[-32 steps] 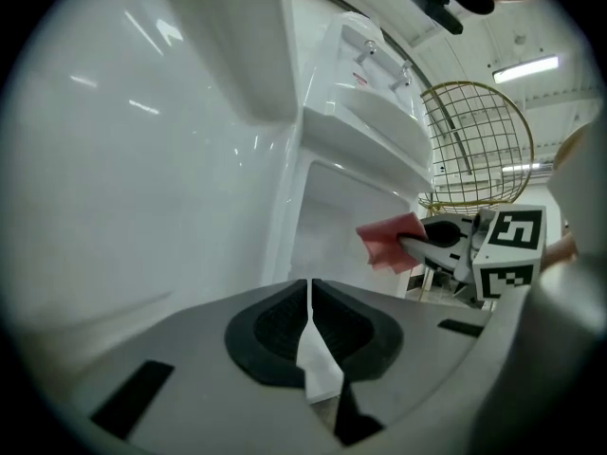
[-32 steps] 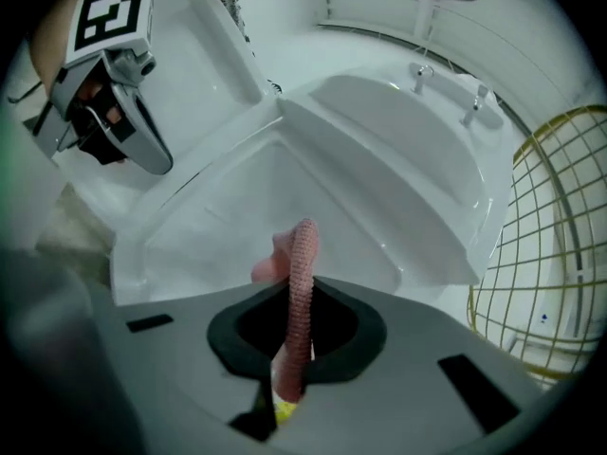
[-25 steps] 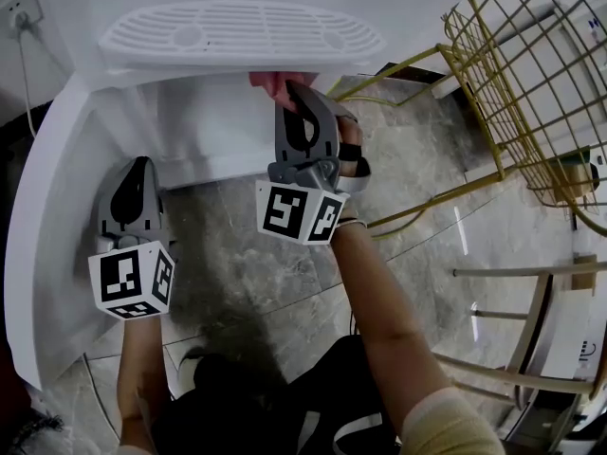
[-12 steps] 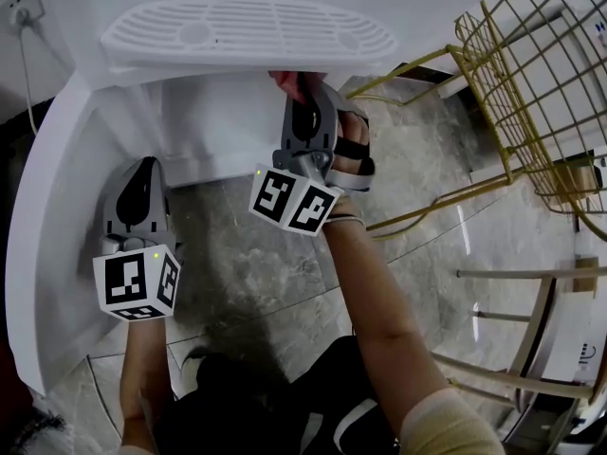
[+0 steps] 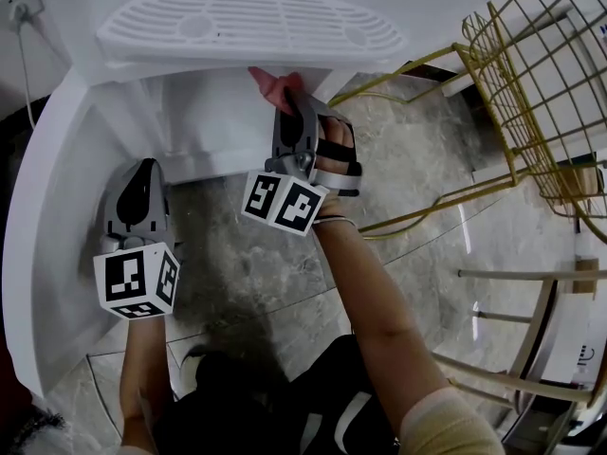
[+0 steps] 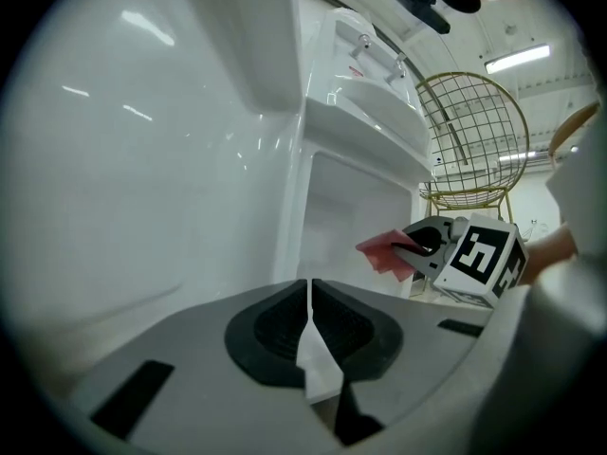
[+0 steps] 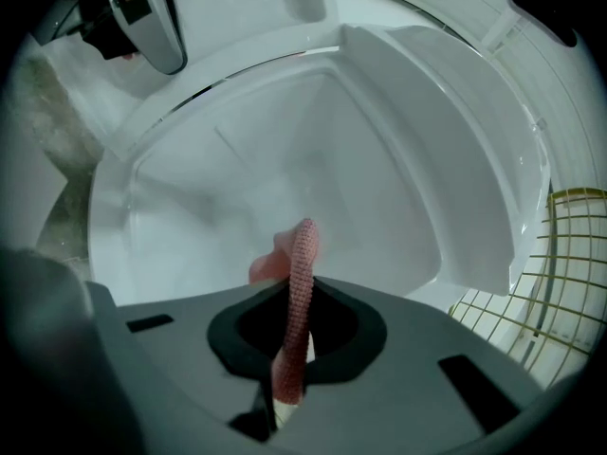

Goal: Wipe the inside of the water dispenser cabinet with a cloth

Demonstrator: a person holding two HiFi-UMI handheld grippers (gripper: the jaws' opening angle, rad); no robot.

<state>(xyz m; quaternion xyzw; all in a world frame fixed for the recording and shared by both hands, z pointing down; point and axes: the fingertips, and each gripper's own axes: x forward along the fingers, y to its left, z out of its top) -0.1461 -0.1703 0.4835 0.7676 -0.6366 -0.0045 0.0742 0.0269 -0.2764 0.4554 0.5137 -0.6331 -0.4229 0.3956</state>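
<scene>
Cloth [image 5: 269, 81] pinched in right gripper [image 5: 290, 102] at the cabinet [image 5: 209, 121] mouth — wiping looks barely begun; left gripper [image 5: 142, 169] closed, empty, by the door [image 5: 47, 207].

The right gripper [image 7: 296, 300] clamps a pink cloth [image 7: 302, 254] at the cabinet [image 7: 285, 140]
Its jaws press on the cloth, which stands upright before the cabinet's white interior; a yellow wire frame [image 7: 560, 282] shows right of the cabinet.

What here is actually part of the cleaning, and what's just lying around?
In the job: pink cloth, right tongs gripping it, open dispenser cabinet.
Just about: gold wire chair, wall socket, left tongs shut on nothing.
</scene>
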